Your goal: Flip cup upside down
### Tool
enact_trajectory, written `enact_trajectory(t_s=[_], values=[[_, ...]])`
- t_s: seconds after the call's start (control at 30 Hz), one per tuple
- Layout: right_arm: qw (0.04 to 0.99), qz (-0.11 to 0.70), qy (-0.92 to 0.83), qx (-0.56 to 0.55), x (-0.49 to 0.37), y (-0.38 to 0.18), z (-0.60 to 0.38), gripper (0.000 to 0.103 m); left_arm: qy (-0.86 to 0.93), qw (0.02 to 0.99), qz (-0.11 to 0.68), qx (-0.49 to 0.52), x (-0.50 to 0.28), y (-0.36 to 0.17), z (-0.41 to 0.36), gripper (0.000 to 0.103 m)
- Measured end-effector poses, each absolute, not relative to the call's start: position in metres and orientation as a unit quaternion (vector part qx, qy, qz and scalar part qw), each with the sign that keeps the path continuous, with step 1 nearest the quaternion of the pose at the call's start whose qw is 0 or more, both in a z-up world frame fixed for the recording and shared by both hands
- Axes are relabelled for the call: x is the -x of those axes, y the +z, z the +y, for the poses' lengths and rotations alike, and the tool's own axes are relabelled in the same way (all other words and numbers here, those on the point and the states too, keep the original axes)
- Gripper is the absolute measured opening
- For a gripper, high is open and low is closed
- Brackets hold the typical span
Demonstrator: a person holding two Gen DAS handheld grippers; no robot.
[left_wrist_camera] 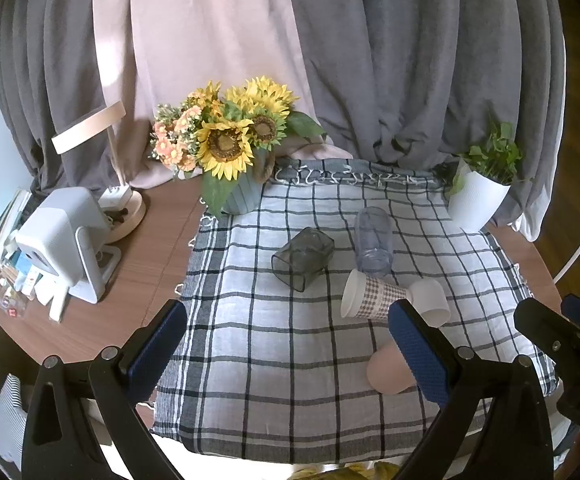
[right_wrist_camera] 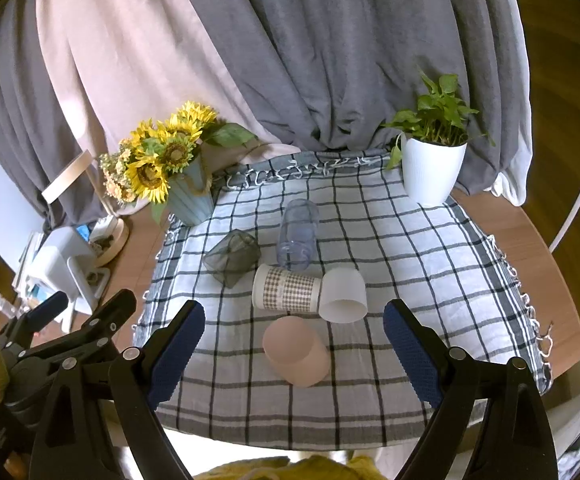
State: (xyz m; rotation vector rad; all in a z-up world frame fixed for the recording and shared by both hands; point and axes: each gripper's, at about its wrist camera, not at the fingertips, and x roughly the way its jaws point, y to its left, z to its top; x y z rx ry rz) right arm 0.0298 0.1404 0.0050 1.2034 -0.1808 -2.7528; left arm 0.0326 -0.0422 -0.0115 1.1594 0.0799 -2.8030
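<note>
Five cups are being shown lying on their sides on a checked cloth (right_wrist_camera: 410,240): a smoky cup (right_wrist_camera: 231,258) at the left, a clear cup (right_wrist_camera: 298,236) farther back, a patterned cup (right_wrist_camera: 285,290) touching a white cup (right_wrist_camera: 344,294) on its right, and a pink cup (right_wrist_camera: 296,350) nearest.

The left gripper (left_wrist_camera: 285,352) is being held over the near left of the cloth, jaws wide apart and gripping nothing. In its view the pink cup (left_wrist_camera: 388,372) is being partly hidden by the right finger.

The right gripper (right_wrist_camera: 294,354) is being held open around the pink cup, its fingers well apart on either side and not touching it. Only this view is showing that cup whole, with its closed base toward the camera.

Sunflowers (left_wrist_camera: 229,140) and a potted plant (right_wrist_camera: 434,148) are being seen at the far edge of the cloth. A white device (left_wrist_camera: 61,240) at the left is being shown clearly only by the left view.
</note>
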Motion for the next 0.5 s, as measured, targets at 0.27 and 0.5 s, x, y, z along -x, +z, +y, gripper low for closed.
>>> enact_trajectory(t_s=[0.27, 0.5], values=[[0.065, -0.060, -0.912, -0.400, -0.0296, 0.0042, 0.1405, 0.091, -0.922, 0.053, 0.025, -0.382, -0.0310, -0.0113, -0.0421, 0.103], [0.066, -0.060, -0.912, -0.400, -0.0298, 0.0039, 0.1403, 0.091, -0.922, 0.053, 0.025, -0.381, -0.0308, -0.0111, -0.0424, 0.103]])
